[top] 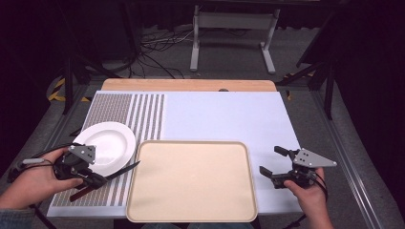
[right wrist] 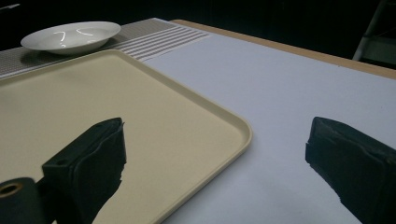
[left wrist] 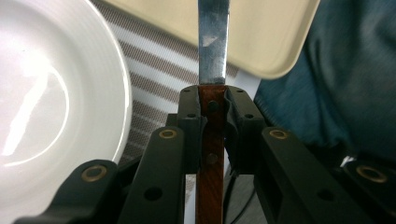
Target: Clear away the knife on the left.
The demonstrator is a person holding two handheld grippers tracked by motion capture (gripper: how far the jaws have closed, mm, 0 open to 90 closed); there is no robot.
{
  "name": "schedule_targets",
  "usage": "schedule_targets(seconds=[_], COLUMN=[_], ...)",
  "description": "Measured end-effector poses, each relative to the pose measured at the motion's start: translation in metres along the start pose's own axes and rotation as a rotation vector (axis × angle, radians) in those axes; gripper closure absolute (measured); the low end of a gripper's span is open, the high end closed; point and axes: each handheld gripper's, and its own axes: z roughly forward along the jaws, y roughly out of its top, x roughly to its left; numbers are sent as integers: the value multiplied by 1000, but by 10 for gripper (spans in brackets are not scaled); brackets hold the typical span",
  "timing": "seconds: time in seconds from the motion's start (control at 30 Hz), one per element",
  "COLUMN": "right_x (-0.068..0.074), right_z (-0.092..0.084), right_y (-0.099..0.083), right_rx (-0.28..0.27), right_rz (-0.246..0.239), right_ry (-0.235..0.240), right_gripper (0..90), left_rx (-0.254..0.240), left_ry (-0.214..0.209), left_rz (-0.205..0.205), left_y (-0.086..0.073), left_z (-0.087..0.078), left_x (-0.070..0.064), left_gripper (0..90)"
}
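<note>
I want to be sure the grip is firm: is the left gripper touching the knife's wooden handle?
Touching. The left gripper view shows the left gripper with its pads pressed against both sides of the knife at its wooden handle, leaving no gap.

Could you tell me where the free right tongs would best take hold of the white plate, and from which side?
Probably at the rim of the white plate, on its far side, coming in low from beyond it. The rim is thin and raised off the striped mat, so jaws can straddle it. The near-right edge is crowded by the left tongs, shut on the knife, and the tray. The right tongs stand open.
</note>
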Motion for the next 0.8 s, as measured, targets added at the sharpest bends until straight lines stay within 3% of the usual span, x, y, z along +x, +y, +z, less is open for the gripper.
schedule_targets(seconds=[0.37,0.43,0.53,0.7,0.77,0.8], right_x=[0,0,0,-1,-1,-1], right_z=[0,0,0,-1,-1,-1], right_y=[-1,-1,-1,-1,-1,-1], right_rx=[7,12,17,15,16,17], right_rz=[-4,-8,-10,-8,-9,-8], right_ry=[-5,-6,-6,-8,-9,-10], right_gripper=[58,60,61,61,61,61], left_rx=[-38,-46,-59,-63,-64,-86], left_ry=[-5,-25,-48,-35,-36,-24], left_rz=[-185,-224,-226,-239,-263,-263], left_y=[19,24,29,35,38,41], left_z=[9,13,17,20,22,23], left_x=[-1,-1,-1,-2,-4,-4], left_gripper=[779,779,779,779,779,779])
